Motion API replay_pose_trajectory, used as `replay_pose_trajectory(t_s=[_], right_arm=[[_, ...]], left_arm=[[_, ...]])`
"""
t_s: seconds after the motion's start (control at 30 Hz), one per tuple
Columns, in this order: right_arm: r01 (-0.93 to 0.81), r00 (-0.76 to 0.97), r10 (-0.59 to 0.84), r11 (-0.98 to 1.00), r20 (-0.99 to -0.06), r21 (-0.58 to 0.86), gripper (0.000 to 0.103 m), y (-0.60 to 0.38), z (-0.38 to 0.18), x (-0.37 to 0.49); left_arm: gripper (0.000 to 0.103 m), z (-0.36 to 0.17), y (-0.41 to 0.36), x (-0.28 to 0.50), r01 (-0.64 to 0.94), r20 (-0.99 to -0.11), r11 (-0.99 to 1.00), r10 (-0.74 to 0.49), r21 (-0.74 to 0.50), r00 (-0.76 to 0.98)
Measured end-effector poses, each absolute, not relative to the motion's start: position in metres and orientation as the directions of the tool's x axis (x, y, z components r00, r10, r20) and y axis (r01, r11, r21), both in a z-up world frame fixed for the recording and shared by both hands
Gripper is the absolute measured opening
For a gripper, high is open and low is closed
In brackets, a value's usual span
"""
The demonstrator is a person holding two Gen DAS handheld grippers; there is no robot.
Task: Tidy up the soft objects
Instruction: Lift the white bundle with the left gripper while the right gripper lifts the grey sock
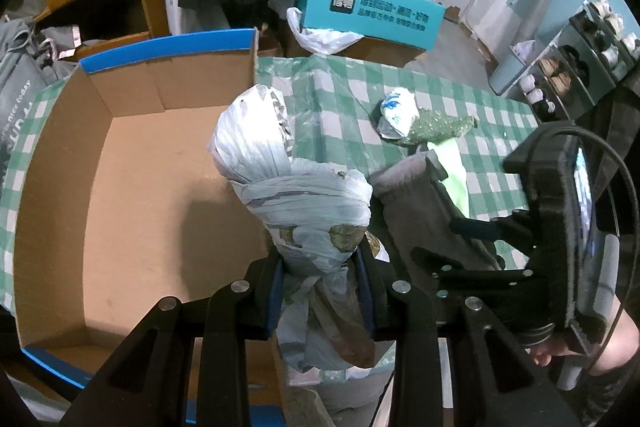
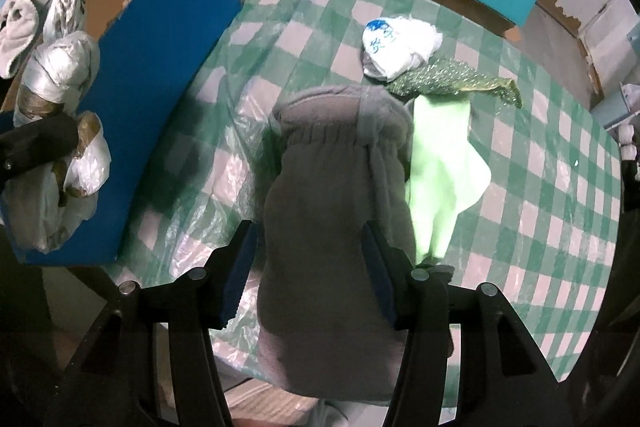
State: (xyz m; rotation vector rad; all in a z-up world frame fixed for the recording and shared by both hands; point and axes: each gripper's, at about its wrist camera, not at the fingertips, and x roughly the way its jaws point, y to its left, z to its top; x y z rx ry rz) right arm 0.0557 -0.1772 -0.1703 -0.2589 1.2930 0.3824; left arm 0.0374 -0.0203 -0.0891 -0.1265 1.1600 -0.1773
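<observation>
- Risk first: left gripper (image 1: 320, 291) clamped low on knotted plastic bag bundle (image 1: 288, 187); slick film, top-heavy, could slide out of the pads or tip short of the box.
- Bundle held ahead of left gripper, over near wall of cardboard box (image 1: 132, 167); could snag on the wall on the way in.
- Right gripper (image 2: 312, 275) closed on grey fleece mitten (image 2: 336, 163), mitten draped forward over checked tablecloth (image 2: 540, 187); limp cuff could drag pale green cloth (image 2: 444, 163) just right of it.
- Box interior visible ahead-left of left gripper: nothing seen inside.
- Ahead of right gripper, on table: white printed bag (image 2: 396, 47), green glitter fabric (image 2: 452, 79) touching it.
</observation>
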Motion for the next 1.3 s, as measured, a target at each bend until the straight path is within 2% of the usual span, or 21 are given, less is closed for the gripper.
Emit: replay_pose_trajectory(t_s=[0.5, 0.53, 0.57, 0.6, 0.73, 0.8, 1.3], right_arm=[[-0.419, 0.195, 0.048, 0.907, -0.98, -0.039, 0.052, -0.172, -0.206, 0.053], [-0.421, 0.195, 0.046, 0.906, -0.98, -0.041, 0.05, -0.172, -0.207, 0.053], [-0.422, 0.197, 0.043, 0.906, -0.98, -0.045, 0.038, -0.172, -0.207, 0.054], [-0.422, 0.195, 0.043, 0.906, -0.98, -0.044, 0.031, -0.173, -0.207, 0.054], [-0.418, 0.201, 0.061, 0.908, -0.978, -0.029, 0.016, -0.178, -0.202, 0.056], [-0.41, 0.215, 0.071, 0.912, -0.974, -0.024, 0.014, -0.181, -0.198, 0.056], [-0.393, 0.3, 0.165, 0.919, -0.939, 0.036, 0.013, -0.185, -0.143, 0.055]], left_arm=[[0.032, -0.104, -0.029, 0.038, 0.094, -0.911, 0.975, -0.221, -0.201, 0.349], [0.032, -0.104, -0.03, 0.038, 0.094, -0.912, 0.975, -0.221, -0.2, 0.347], [0.032, -0.105, -0.03, 0.038, 0.094, -0.913, 0.976, -0.219, -0.198, 0.345], [0.032, -0.106, -0.03, 0.038, 0.094, -0.913, 0.976, -0.217, -0.197, 0.344], [0.032, -0.107, -0.03, 0.038, 0.094, -0.915, 0.976, -0.216, -0.196, 0.342], [0.032, -0.107, -0.03, 0.038, 0.093, -0.914, 0.976, -0.217, -0.197, 0.342], [0.032, -0.089, -0.031, 0.032, 0.106, -0.898, 0.974, -0.226, -0.2, 0.377]])
